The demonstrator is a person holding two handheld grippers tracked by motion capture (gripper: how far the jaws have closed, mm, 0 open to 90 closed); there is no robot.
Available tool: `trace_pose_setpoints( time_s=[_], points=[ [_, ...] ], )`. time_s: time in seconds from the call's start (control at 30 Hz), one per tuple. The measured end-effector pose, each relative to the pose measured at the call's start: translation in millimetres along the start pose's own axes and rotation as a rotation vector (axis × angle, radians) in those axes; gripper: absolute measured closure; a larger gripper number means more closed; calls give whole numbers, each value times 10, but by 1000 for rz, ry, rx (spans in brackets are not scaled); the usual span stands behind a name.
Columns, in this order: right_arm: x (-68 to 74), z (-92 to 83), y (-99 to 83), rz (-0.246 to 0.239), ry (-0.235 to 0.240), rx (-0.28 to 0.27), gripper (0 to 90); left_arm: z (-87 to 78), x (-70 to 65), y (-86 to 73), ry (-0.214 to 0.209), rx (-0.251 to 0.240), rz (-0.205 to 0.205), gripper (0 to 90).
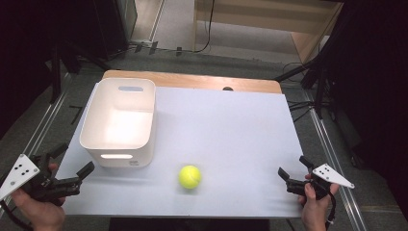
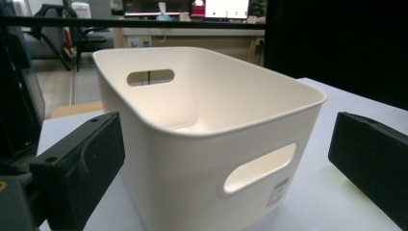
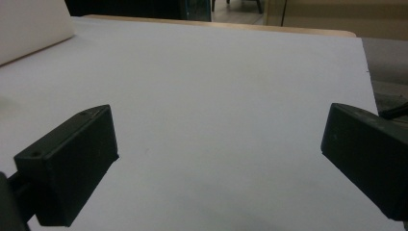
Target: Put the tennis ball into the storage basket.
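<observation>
Left gripper [image 1: 76, 161] hovering at the near left corner of the table [image 1: 231, 125], jaws spread wide, holding nothing, pointing at the white bin [image 1: 120, 120]. Sitting just off the bin's near left corner, not touching it. In the left gripper view, bin [image 2: 202, 139] standing upright between the two jaws, handle slot and a small label facing the camera, inside looking bare.

Right gripper [image 1: 293, 168] hovering at the near right edge of the table, jaws likewise parted, gripping nothing. Well apart from the bin, across the table from it. In the right gripper view, looking over bare table [image 3: 216, 96], a slice of bin wall [image 3: 33, 24] showing at the upper left corner.

Tennis ball [image 1: 190, 176] resting on the table, just right of the bin's near right corner, apart from it, lying between the two grippers, touched by neither.
</observation>
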State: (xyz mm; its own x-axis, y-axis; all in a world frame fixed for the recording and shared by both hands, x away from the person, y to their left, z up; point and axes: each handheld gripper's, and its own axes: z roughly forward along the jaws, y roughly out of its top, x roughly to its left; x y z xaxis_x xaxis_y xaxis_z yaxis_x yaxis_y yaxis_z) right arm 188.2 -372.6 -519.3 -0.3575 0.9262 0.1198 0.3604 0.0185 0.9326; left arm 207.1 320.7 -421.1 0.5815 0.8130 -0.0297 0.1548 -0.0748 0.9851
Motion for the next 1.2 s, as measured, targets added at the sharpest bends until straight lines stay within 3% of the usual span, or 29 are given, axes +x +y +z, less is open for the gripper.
trace_pose_setpoints(
  time_s=[0.2,0.57,1.2],
  points=[
    [-3,-1,1,0,4,-1,0,48,-105,102,-20,-5,7,0],
    [2,-2,0,-1,4,-2,0,257,-367,331,-102,12,36,0],
    [11,3,0,-7,-1,5,0,631,-633,360,-201,62,51,0]
  ],
)
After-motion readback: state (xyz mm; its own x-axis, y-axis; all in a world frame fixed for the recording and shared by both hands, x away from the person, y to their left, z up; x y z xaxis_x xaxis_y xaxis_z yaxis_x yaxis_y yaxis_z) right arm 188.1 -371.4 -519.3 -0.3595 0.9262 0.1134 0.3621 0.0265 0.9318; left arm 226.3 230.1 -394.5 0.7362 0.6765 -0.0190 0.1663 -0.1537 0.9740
